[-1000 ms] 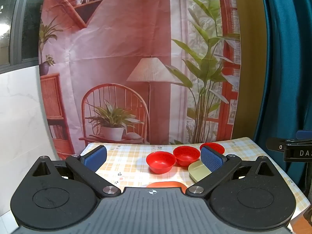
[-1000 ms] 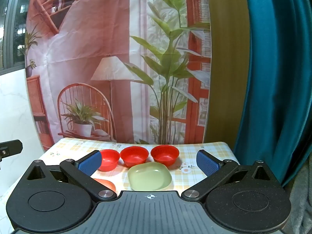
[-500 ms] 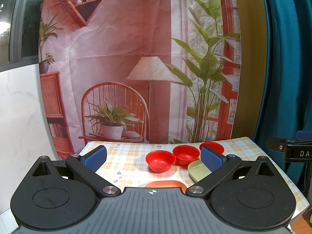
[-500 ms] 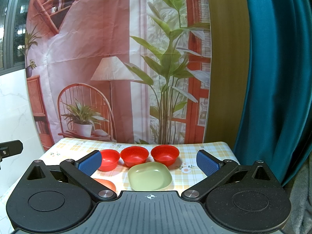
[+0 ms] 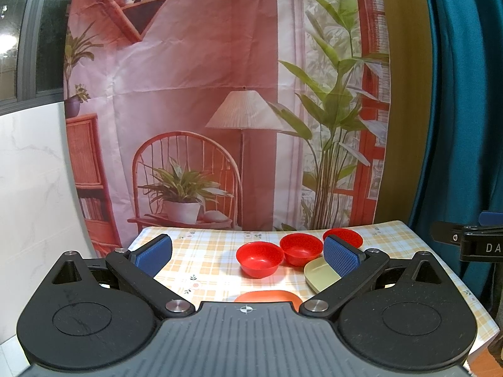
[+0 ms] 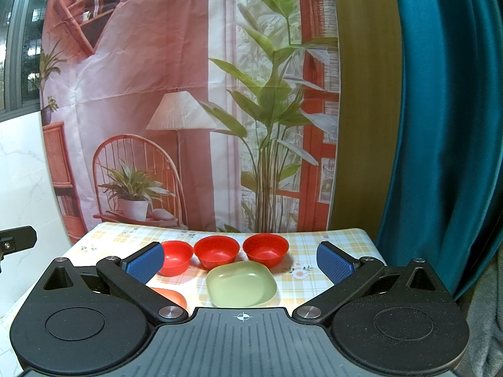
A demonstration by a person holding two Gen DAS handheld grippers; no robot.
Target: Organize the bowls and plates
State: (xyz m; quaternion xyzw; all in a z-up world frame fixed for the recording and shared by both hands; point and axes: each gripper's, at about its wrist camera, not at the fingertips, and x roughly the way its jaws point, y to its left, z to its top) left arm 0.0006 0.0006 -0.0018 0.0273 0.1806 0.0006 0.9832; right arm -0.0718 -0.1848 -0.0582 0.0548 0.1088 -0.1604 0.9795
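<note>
Almost nothing has moved since the earlier frames: both views hold the same framing, with only a slight drift of the left view. In the left wrist view, the left tongs sit in the lower half of the frame with their blue pads wide apart and nothing between them. Beyond them, on the checked counter, three red bowls run toward the right of centre: the nearest bowl, the middle bowl just beside it, and the far bowl, partly hidden behind the right pad. A green plate peeks out at lower right of centre, and an orange plate shows only its edge above the tool body. In the right wrist view, the right tongs are likewise spread open and empty. The three bowls stand in a row across the middle of the frame, close together but each separate, with the green plate in front of them and the orange plate low at the left, mostly covered by the tool. Judging by this layout, nothing has been stacked or grouped yet, so the whole sorting of bowls and plates appears to remain ahead.
</note>
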